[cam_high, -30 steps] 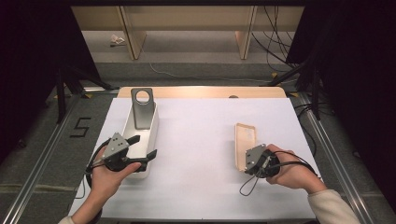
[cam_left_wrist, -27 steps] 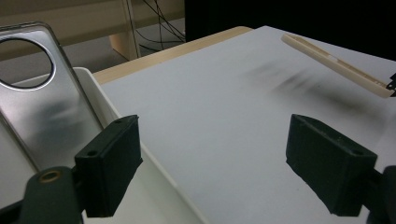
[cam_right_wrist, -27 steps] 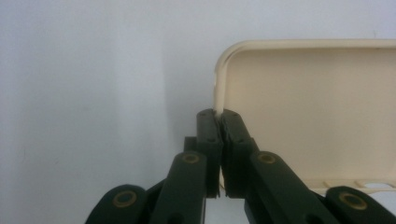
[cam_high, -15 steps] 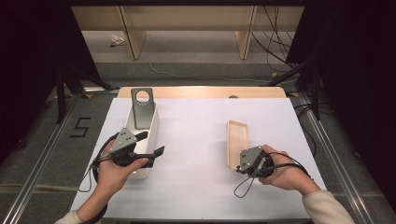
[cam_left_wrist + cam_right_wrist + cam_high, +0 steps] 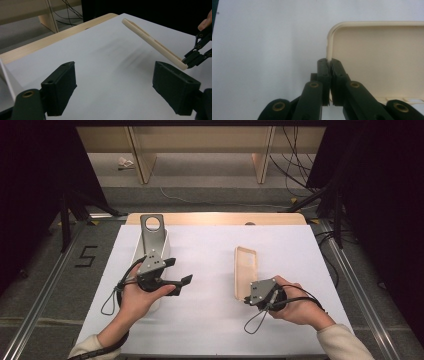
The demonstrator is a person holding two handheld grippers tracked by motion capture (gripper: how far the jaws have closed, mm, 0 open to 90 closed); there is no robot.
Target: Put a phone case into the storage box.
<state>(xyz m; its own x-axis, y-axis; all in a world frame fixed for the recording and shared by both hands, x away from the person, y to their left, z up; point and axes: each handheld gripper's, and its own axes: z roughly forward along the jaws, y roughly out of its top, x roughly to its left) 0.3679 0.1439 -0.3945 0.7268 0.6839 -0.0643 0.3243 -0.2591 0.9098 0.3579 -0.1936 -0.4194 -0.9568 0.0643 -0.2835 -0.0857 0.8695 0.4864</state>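
A cream phone case hangs tilted on its long edge above the white table sheet. My right gripper is shut on the case's near side wall, and the right gripper view shows the jaws pinching the rim beside the hollow inside of the case. My left gripper is open over the sheet at the left with nothing between its jaws. The left gripper looks across at the case and the right gripper holding its end.
A white holder with an upright grey metal plate with a round hole stands at the table's left, partly under my left hand. The wooden table edge runs along the back. Cables and shelf legs lie on the floor beyond.
The right gripper has carried the case leftward towards the middle and tipped it onto its edge. The left gripper has swung right, away from the white holder, still open.
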